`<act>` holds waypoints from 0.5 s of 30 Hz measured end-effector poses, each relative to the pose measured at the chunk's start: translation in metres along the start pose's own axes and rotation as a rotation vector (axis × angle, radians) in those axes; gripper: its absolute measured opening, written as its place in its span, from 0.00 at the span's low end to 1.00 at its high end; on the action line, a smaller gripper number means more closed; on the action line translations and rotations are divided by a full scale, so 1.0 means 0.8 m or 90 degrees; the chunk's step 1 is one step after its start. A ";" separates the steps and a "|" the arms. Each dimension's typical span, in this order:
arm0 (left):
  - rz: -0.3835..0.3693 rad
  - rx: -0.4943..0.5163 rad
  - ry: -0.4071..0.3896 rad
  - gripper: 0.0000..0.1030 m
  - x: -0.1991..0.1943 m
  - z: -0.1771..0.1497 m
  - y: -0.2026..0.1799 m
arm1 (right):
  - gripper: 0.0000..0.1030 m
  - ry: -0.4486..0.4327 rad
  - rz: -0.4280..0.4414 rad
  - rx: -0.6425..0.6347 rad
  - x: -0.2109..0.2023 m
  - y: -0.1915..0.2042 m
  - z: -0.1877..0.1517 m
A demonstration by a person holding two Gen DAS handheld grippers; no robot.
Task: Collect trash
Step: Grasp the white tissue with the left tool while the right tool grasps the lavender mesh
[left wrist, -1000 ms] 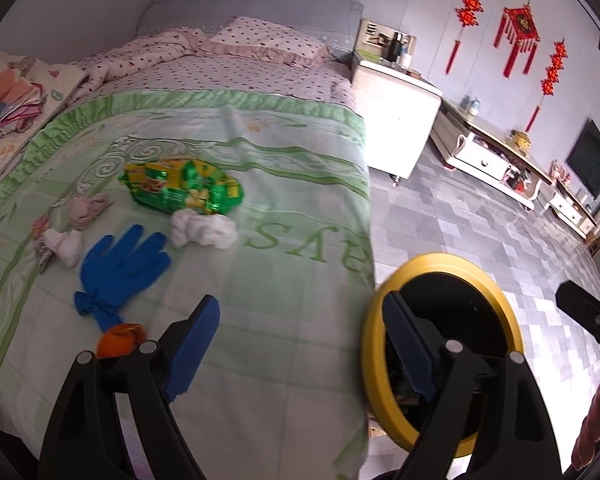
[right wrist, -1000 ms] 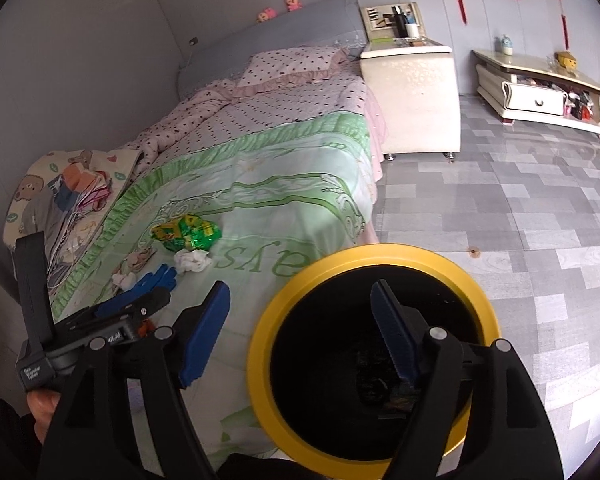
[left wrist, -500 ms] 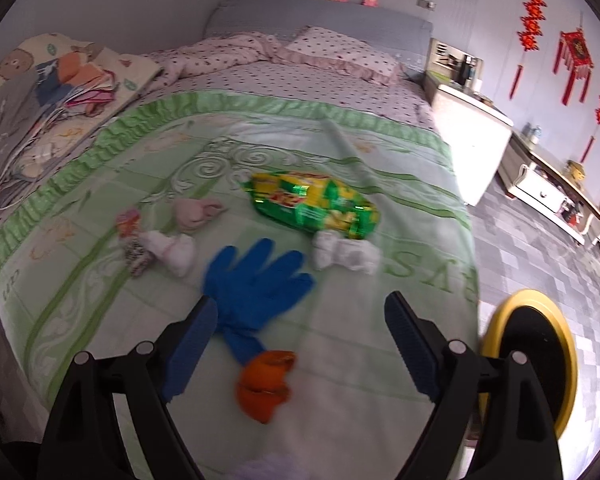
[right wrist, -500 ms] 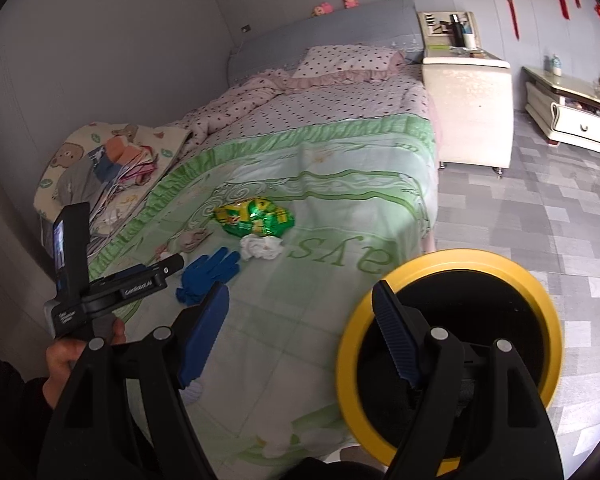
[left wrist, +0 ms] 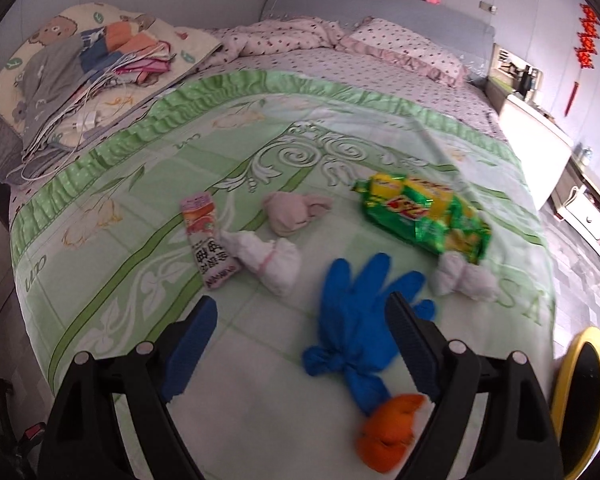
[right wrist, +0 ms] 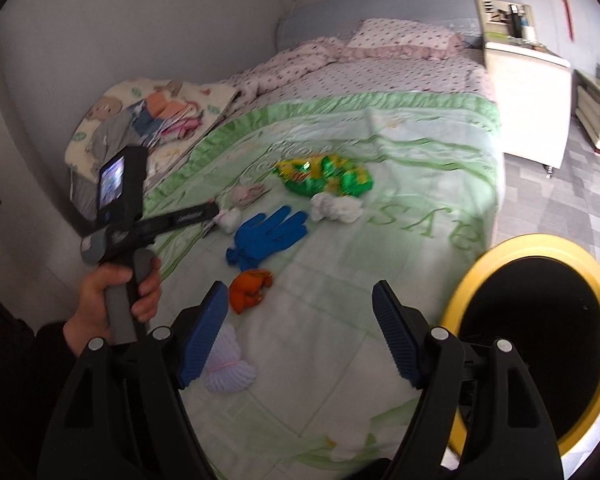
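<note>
Both tools gape empty over the bed's foot — left tool (left wrist: 300, 344), right tool (right wrist: 300, 328). Mid-bed lie a drink carton (left wrist: 209, 242), tissue wads (left wrist: 269, 257), blue glove (left wrist: 360, 320), orange peel (left wrist: 388, 438) and green wrapper (left wrist: 424, 216) — yellow-rimmed bin (right wrist: 540, 344) beside the bed's right edge.

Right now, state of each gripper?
Left gripper: open, holding nothing, over the blue glove.
Right gripper: open, holding nothing.
</note>
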State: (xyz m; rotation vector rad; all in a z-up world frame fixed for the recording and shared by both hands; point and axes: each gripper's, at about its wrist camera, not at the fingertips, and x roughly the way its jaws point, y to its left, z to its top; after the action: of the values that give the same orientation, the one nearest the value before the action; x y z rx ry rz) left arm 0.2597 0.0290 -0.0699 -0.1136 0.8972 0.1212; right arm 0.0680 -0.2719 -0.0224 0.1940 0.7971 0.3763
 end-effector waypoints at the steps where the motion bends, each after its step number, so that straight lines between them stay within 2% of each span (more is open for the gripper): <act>1: 0.006 -0.001 0.004 0.80 0.008 0.002 0.003 | 0.69 0.009 0.007 -0.009 0.009 0.006 -0.003; 15: 0.010 -0.045 0.055 0.80 0.095 0.014 0.027 | 0.69 0.124 0.042 -0.114 0.115 0.069 -0.045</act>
State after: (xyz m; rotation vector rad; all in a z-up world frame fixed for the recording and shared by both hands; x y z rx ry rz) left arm 0.3125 0.0561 -0.1235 -0.1787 0.9799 0.1641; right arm 0.0863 -0.1834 -0.0904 0.0152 0.9447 0.5318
